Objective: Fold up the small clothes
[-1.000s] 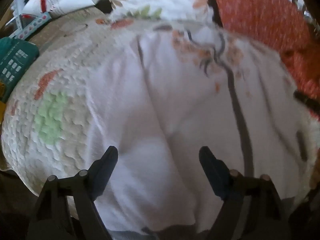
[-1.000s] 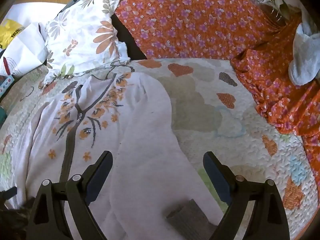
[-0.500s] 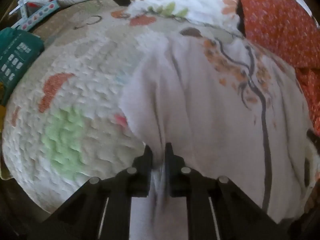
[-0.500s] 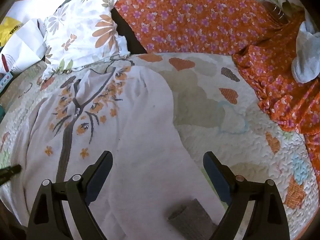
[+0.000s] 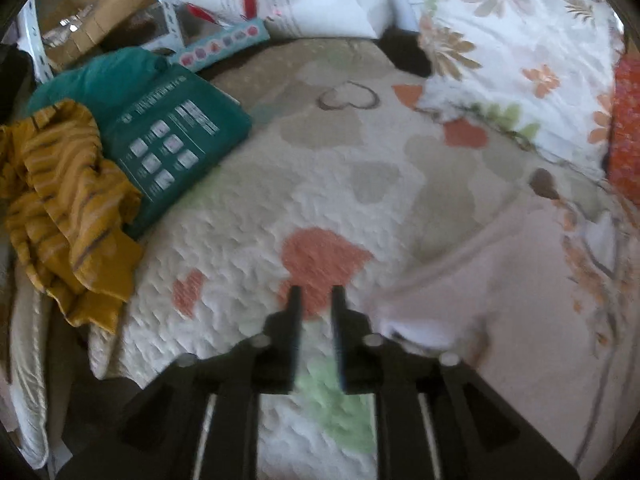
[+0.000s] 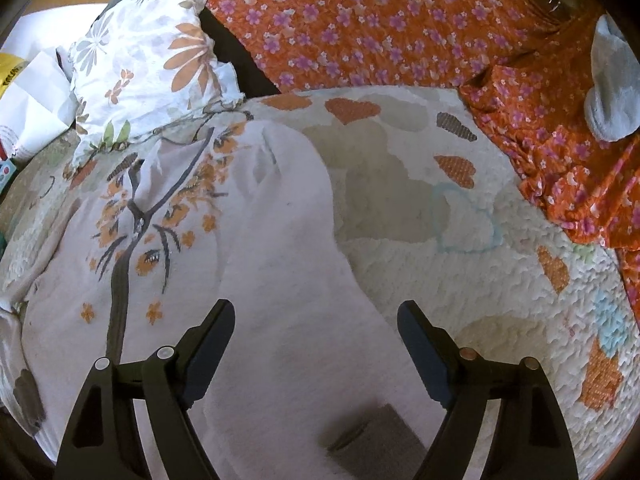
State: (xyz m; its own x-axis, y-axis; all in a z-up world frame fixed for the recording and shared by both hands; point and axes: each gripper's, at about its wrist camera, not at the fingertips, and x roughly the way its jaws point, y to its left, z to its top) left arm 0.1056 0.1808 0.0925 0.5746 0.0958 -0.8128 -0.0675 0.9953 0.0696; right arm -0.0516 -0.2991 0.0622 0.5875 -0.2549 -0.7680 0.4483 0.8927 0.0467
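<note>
Left tongs [image 5: 316, 294] have released the white garment [image 6: 256, 280] and swung left over the quilt [image 5: 248, 232], jaws reopening slightly, nearly closed, empty. Right tongs [image 6: 316, 322] gape wide above the garment's sleeve, jaws closing slightly.

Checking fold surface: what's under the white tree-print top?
The white tree-print top lies flat on the heart-patterned quilt. Whatever sits beneath its middle is covered.
</note>
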